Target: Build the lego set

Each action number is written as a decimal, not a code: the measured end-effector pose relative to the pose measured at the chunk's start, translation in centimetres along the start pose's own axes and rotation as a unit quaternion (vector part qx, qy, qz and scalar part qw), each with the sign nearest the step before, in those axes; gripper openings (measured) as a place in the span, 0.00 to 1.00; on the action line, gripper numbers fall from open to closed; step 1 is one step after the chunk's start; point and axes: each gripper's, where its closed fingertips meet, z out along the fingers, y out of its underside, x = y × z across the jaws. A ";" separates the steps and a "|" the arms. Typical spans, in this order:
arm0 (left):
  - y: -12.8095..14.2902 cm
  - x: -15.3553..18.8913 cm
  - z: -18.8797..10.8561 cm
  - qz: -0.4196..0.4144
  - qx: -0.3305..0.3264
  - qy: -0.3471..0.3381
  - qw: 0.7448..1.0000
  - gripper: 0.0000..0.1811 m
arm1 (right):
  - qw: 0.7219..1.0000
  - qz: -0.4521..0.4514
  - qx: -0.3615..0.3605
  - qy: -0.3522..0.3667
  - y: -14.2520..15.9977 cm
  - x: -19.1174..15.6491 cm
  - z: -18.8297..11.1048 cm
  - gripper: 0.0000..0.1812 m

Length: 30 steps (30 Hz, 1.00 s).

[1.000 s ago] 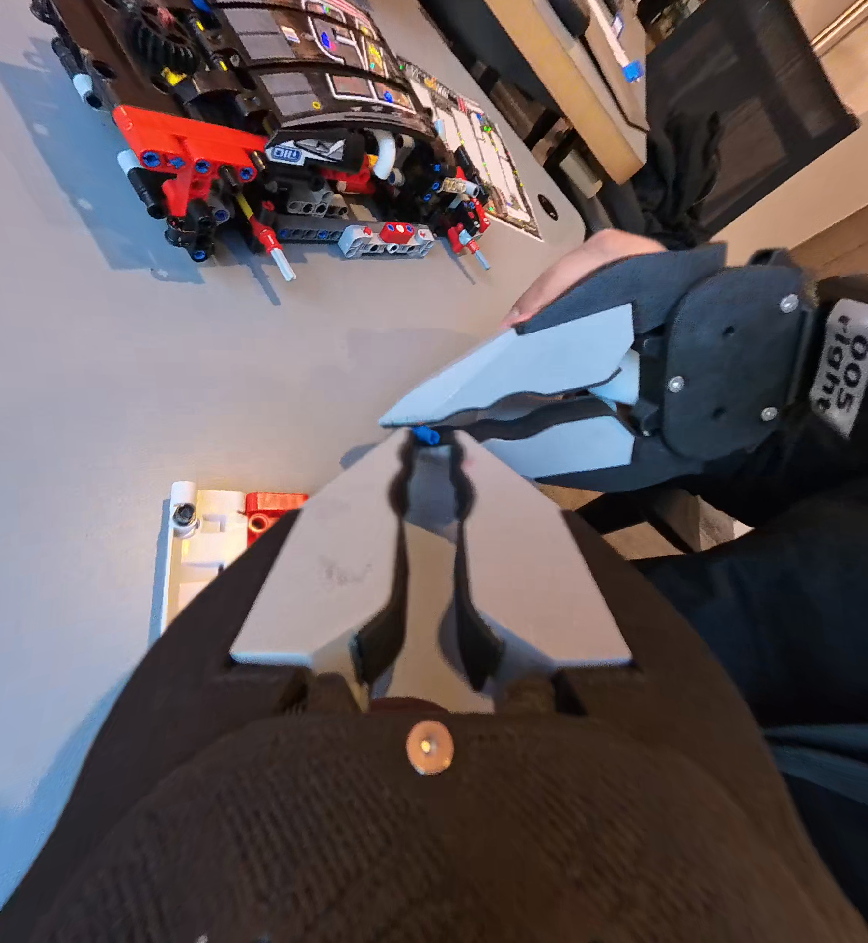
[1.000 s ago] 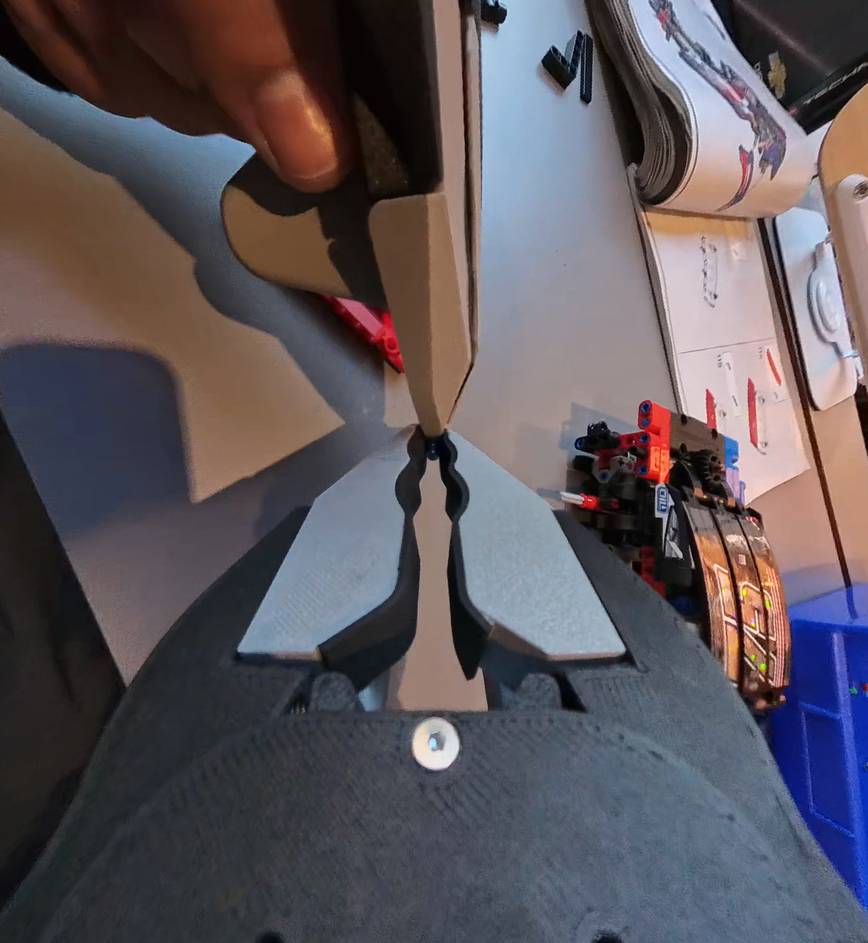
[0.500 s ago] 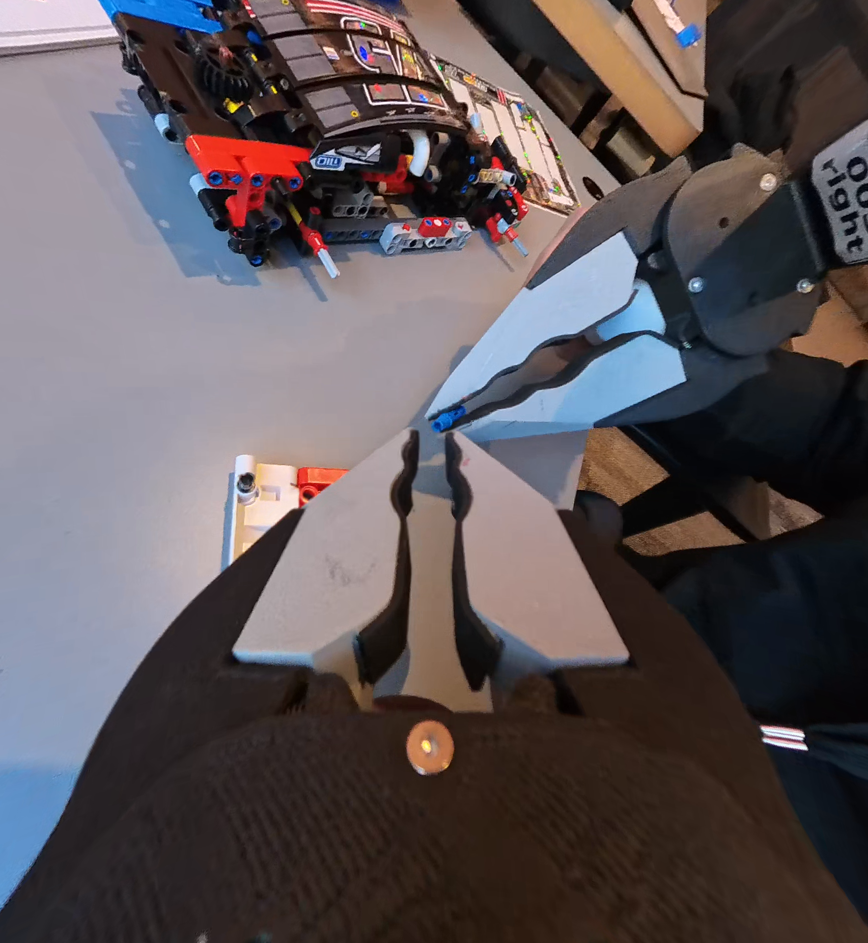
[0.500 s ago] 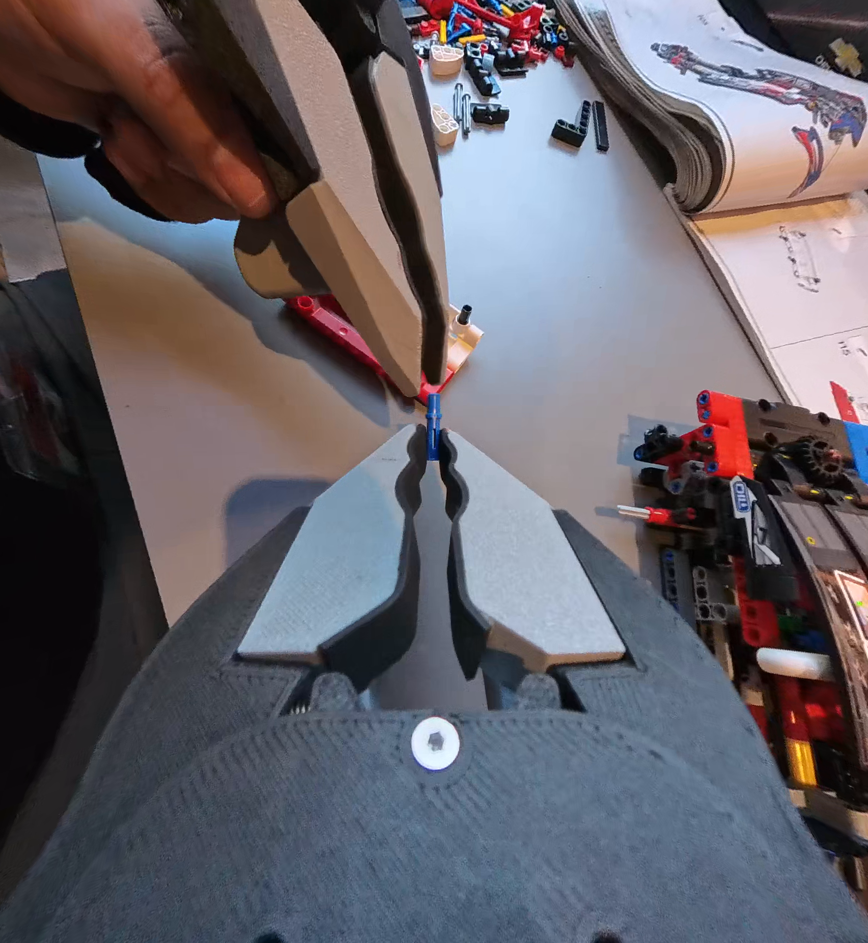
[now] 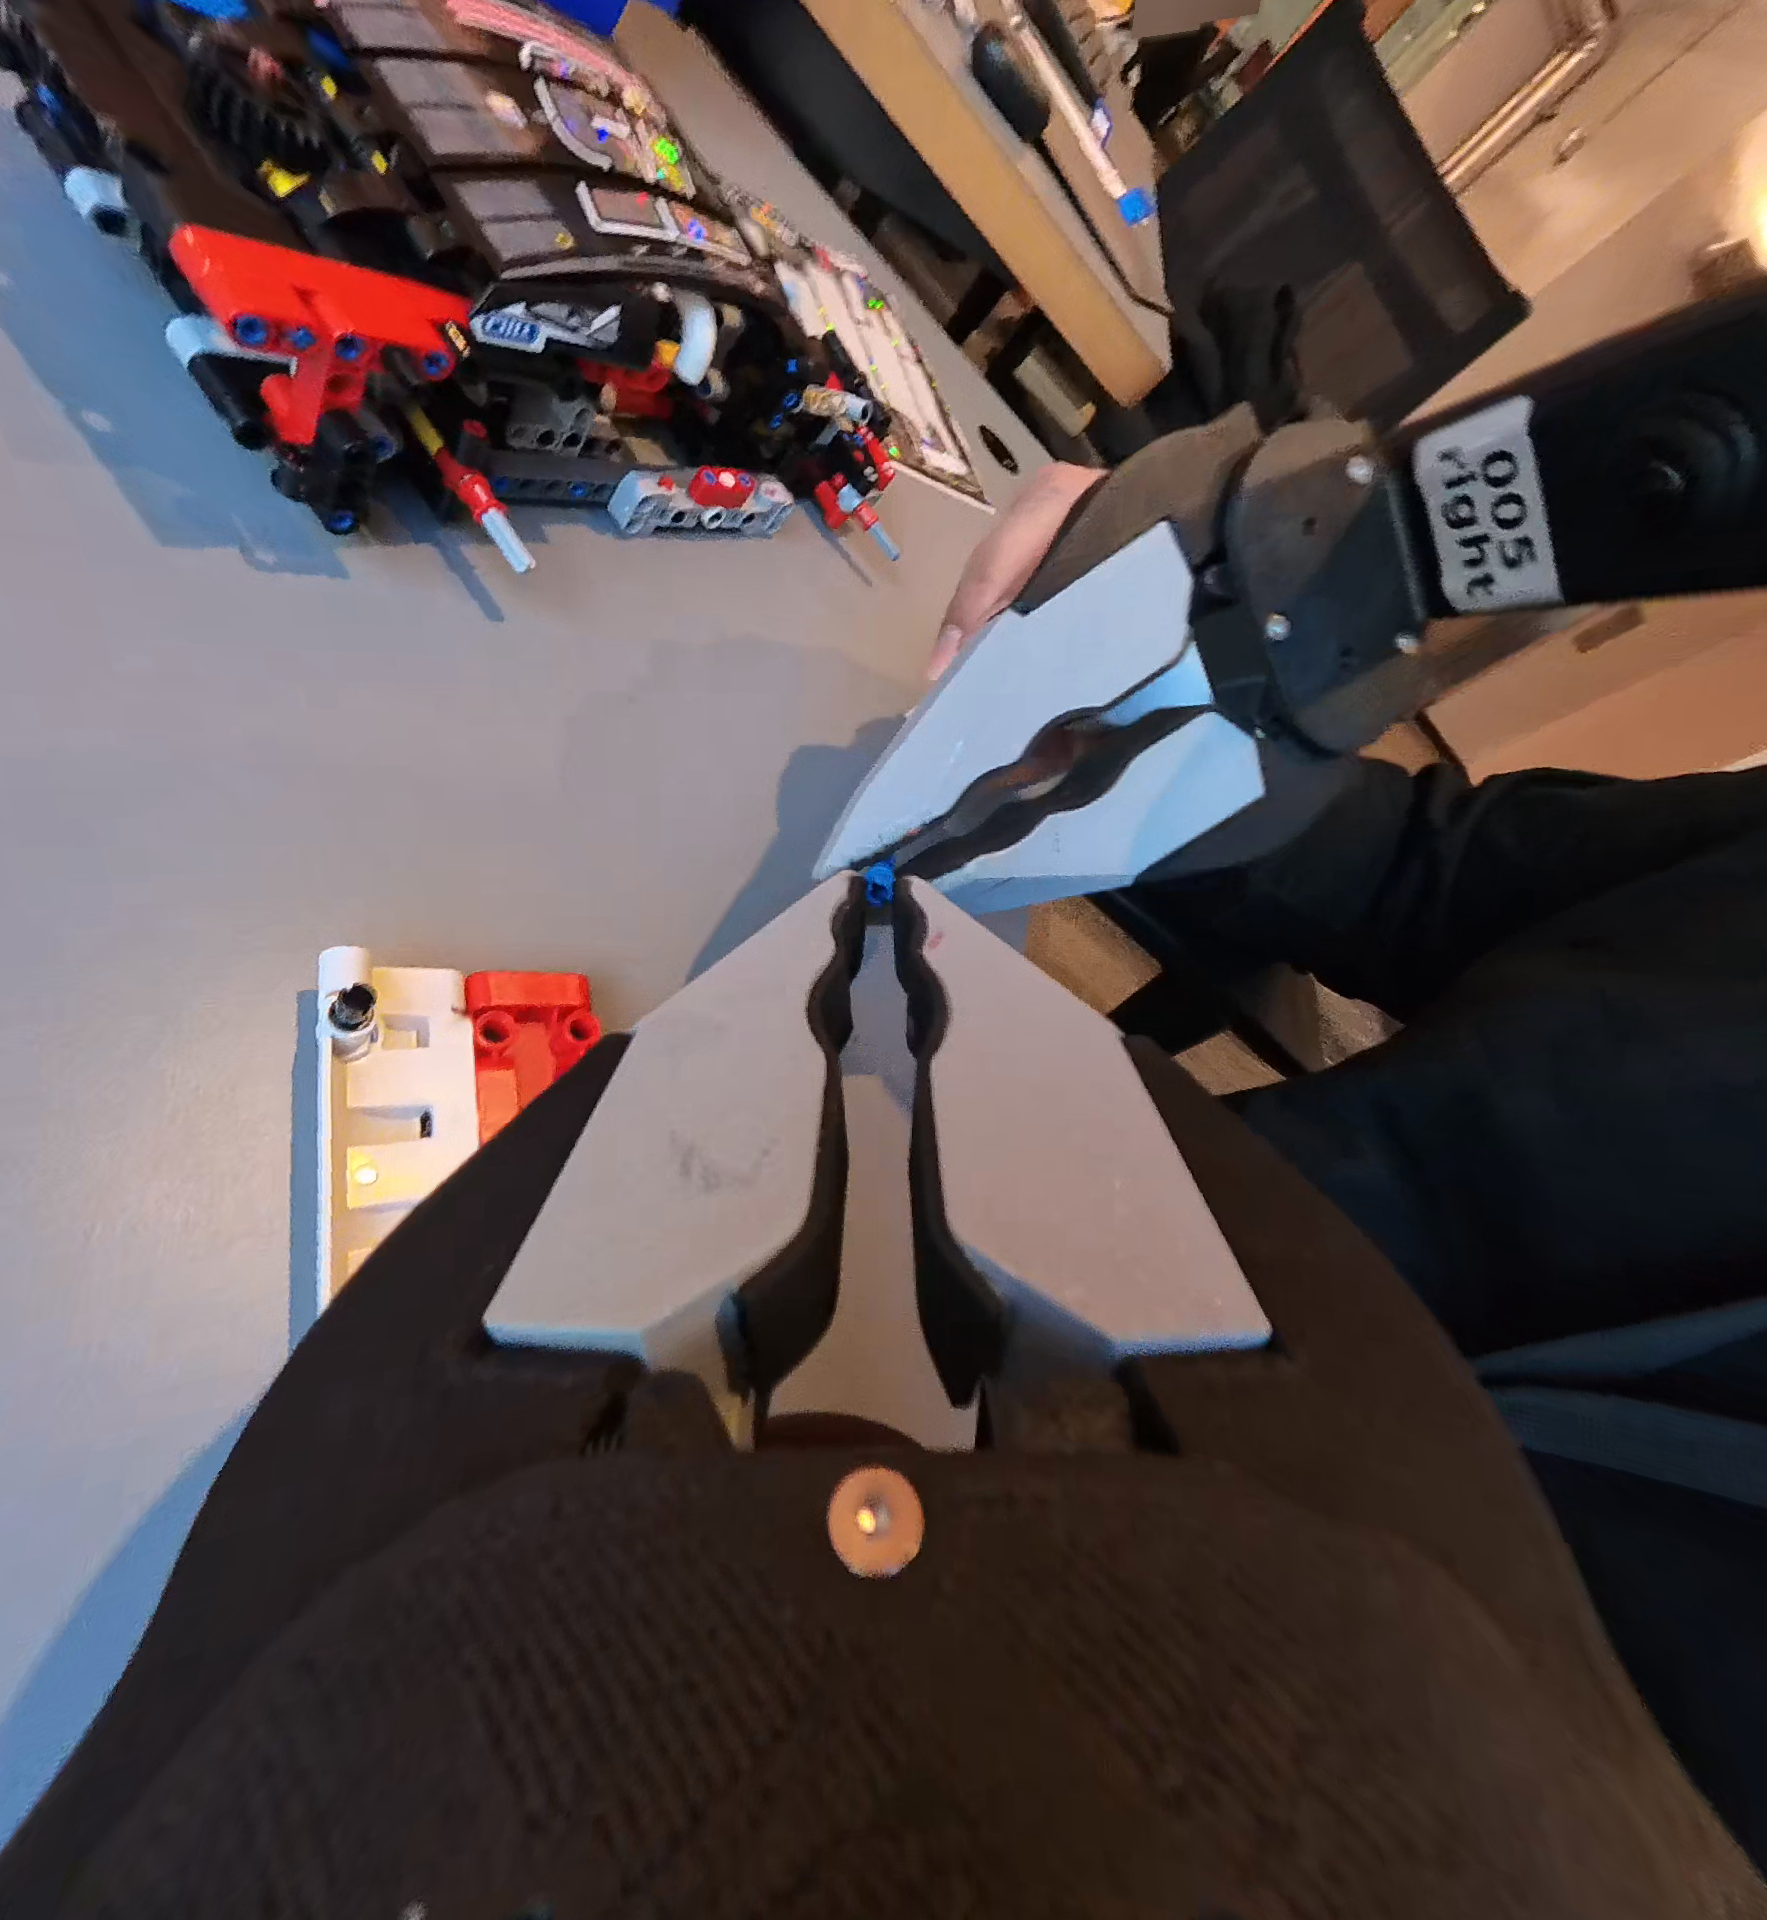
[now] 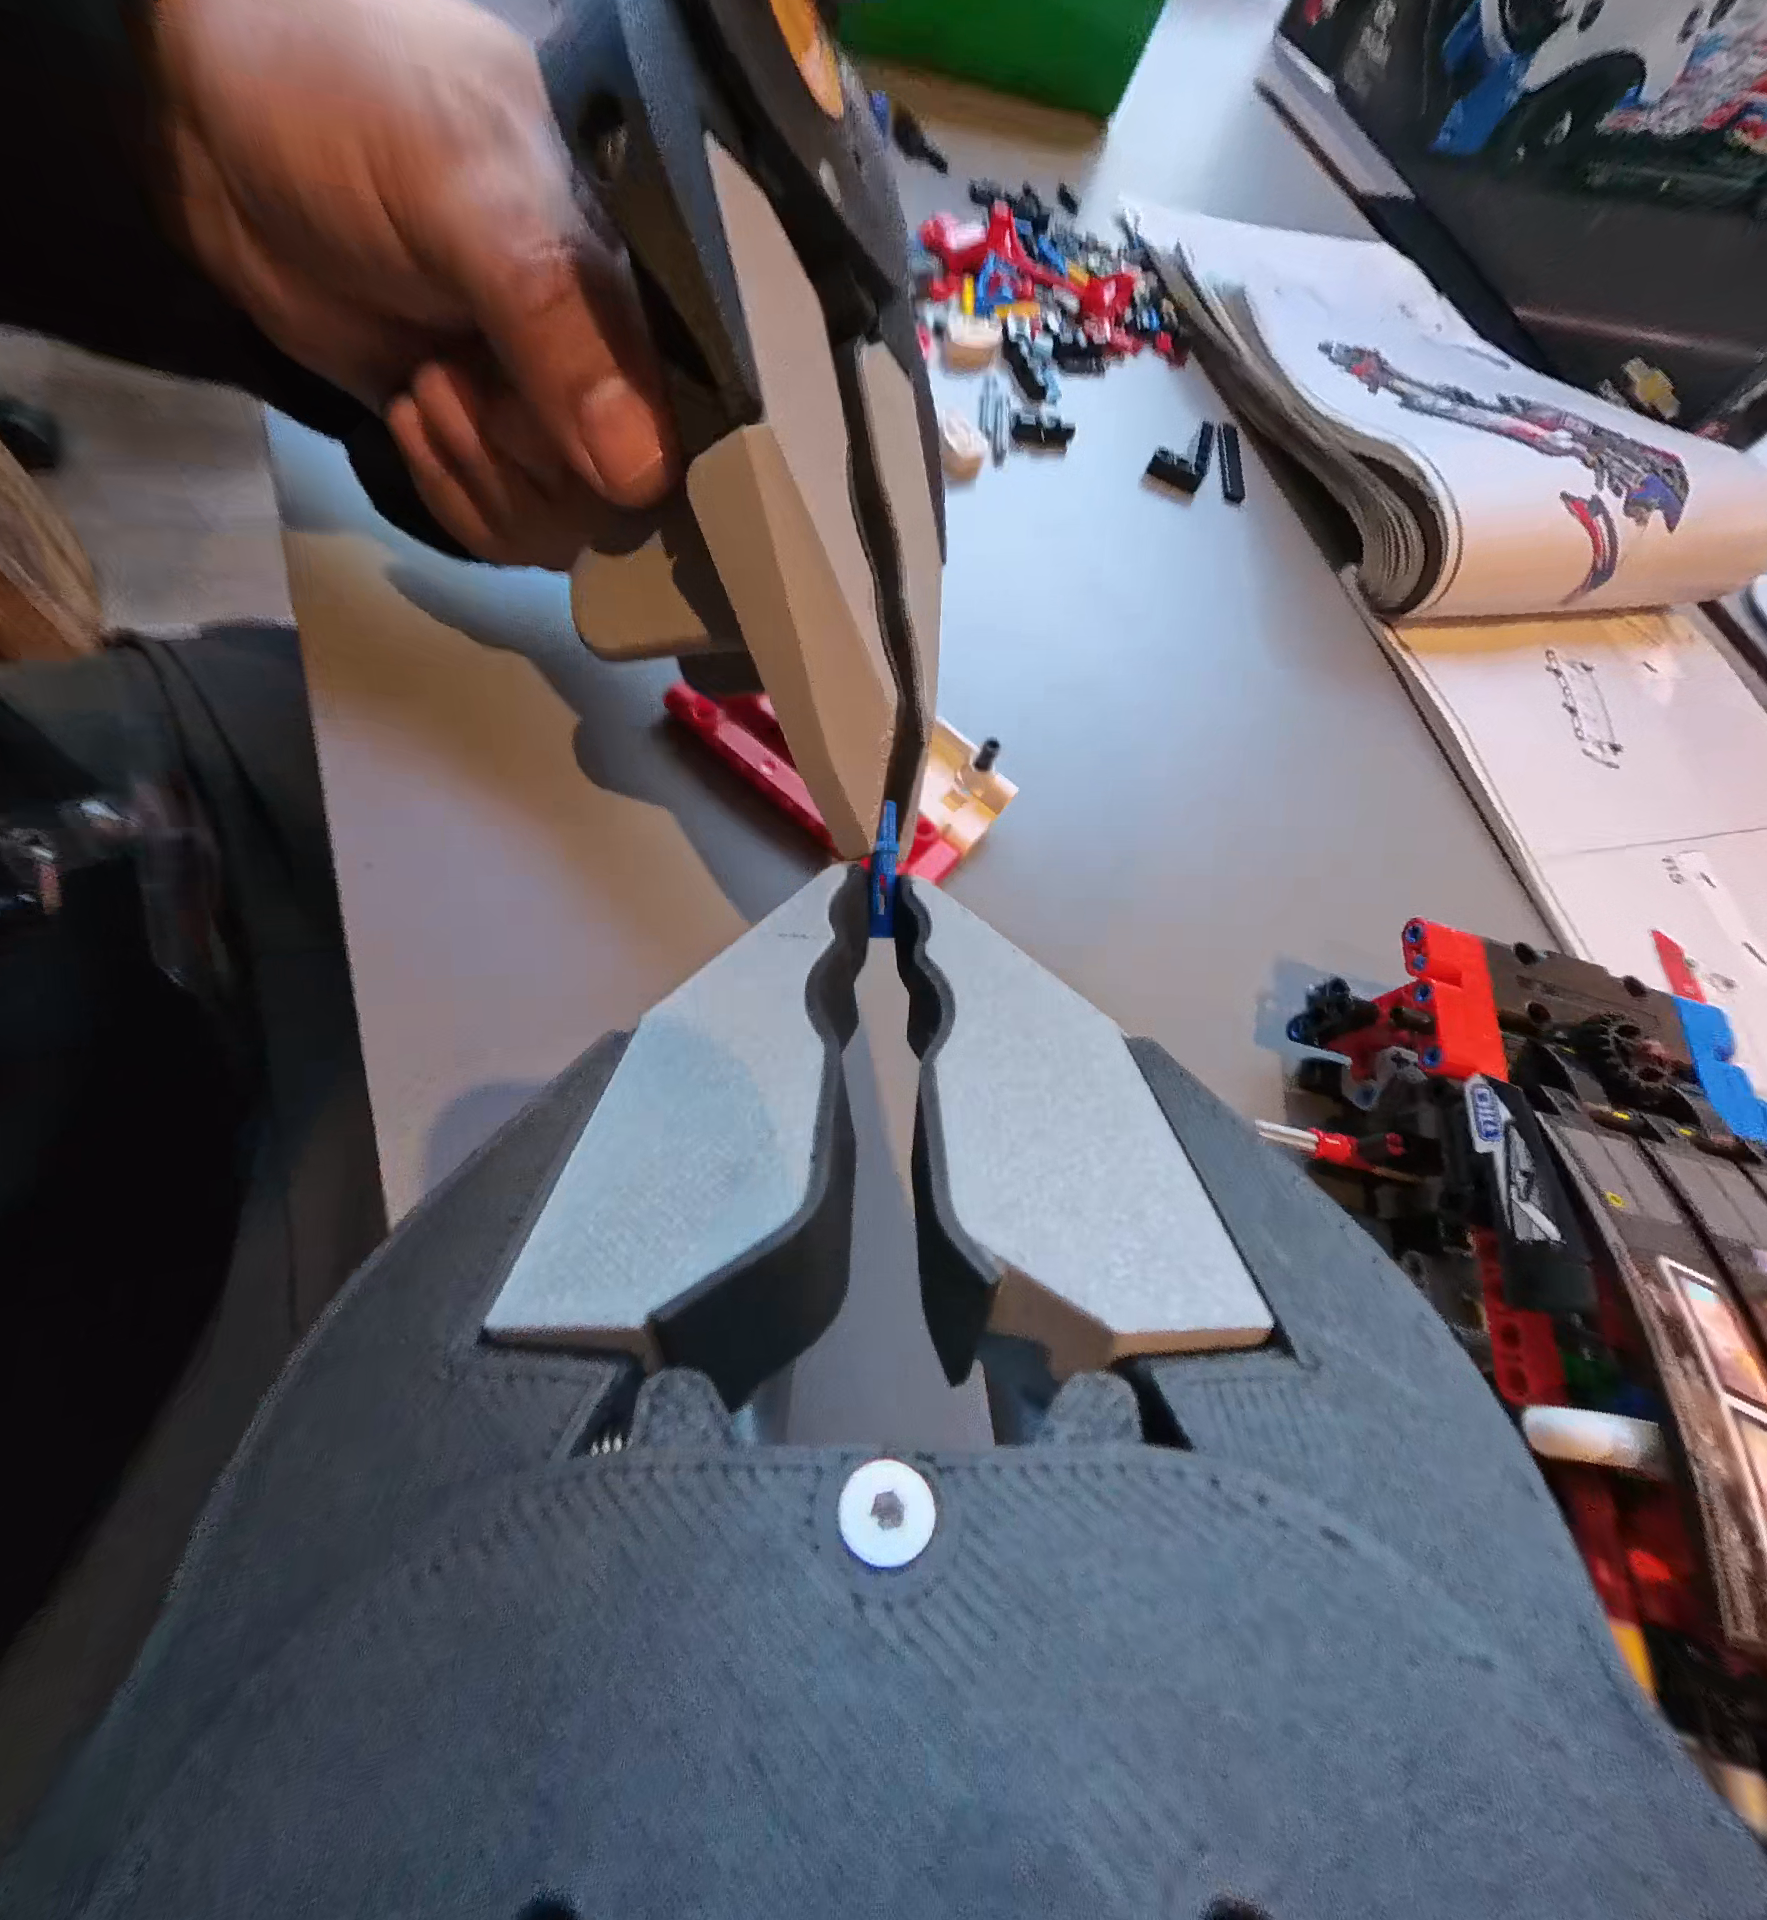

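Left wrist view
Surface: a plain grey counter [image 5: 235,727]; past its far edge stand a wooden desk and a dark chair, somewhat blurred.
Left gripper [image 5: 877,902]: jaws nearly closed, their tips pinching one end of a small blue pin [image 5: 877,885] held above the counter, near the edge by the person.
Right gripper [image 5: 884,862]: comes in from the right, its tips meeting the same blue pin from the other side; jaws nearly closed at the tips. A hand [image 5: 1004,561] shows behind it.
Lego car [image 5: 463,312]: a partly built black and red model toward the far edge of the counter, well apart from both grippers.
Panel piece [image 5: 391,1091]: a white panel with a red block joined to it, lying flat on the counter just beside the left gripper's body, partly hidden by it.

Right wrist view
Right gripper [image 6: 881,902]: jaws almost shut, gripping the lower end of the blue pin [image 6: 883,883], which stands upright between the tips.
Left gripper [image 6: 889,831]: points down from above, held by a hand [image 6: 391,291]; its tips close on the pin's upper end.
Panel piece [image 6: 962,800]: on the counter [image 6: 1118,727] directly behind the pin.
Loose parts [image 6: 1035,301]: a scattered heap toward the far edge.
Instruction book [image 6: 1481,488]: open, beside the loose parts.
Lego car [image 6: 1544,1122]: near the right edge.
Box [image 6: 1637,156]: dark printed carton beyond the book.
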 end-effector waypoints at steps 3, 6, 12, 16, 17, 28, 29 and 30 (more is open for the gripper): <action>-0.9 1.2 -0.6 0.031 0.026 0.021 0.999 0.01 | 0.994 0.067 0.066 -0.052 -1.3 -0.1 -1.0 0.02; -2.0 2.2 -1.5 0.072 0.064 0.035 0.995 0.01 | 0.963 0.180 0.144 -0.140 -2.6 0.2 -2.7 0.04; -3.6 3.7 -2.7 0.121 0.126 0.052 0.983 0.01 | 0.886 0.317 0.240 -0.237 -4.5 1.6 -4.7 0.10; -3.7 4.1 -2.5 0.152 0.133 0.040 0.978 0.01 | 0.876 0.327 0.247 -0.256 -5.0 1.1 -4.7 0.06; -3.7 4.2 -2.4 0.156 0.132 0.039 0.978 0.01 | 0.875 0.329 0.248 -0.254 -5.1 1.2 -4.7 0.05; -3.5 4.4 -1.8 0.169 0.136 0.034 0.976 0.01 | 0.875 0.323 0.251 -0.259 -5.4 0.7 -4.6 0.02; -3.4 4.3 -1.7 0.167 0.133 0.034 0.976 0.01 | 0.876 0.322 0.253 -0.257 -5.5 0.8 -4.6 0.02; -3.3 4.3 -1.7 0.167 0.135 0.033 0.976 0.01 | 0.878 0.319 0.252 -0.254 -5.5 0.8 -4.6 0.01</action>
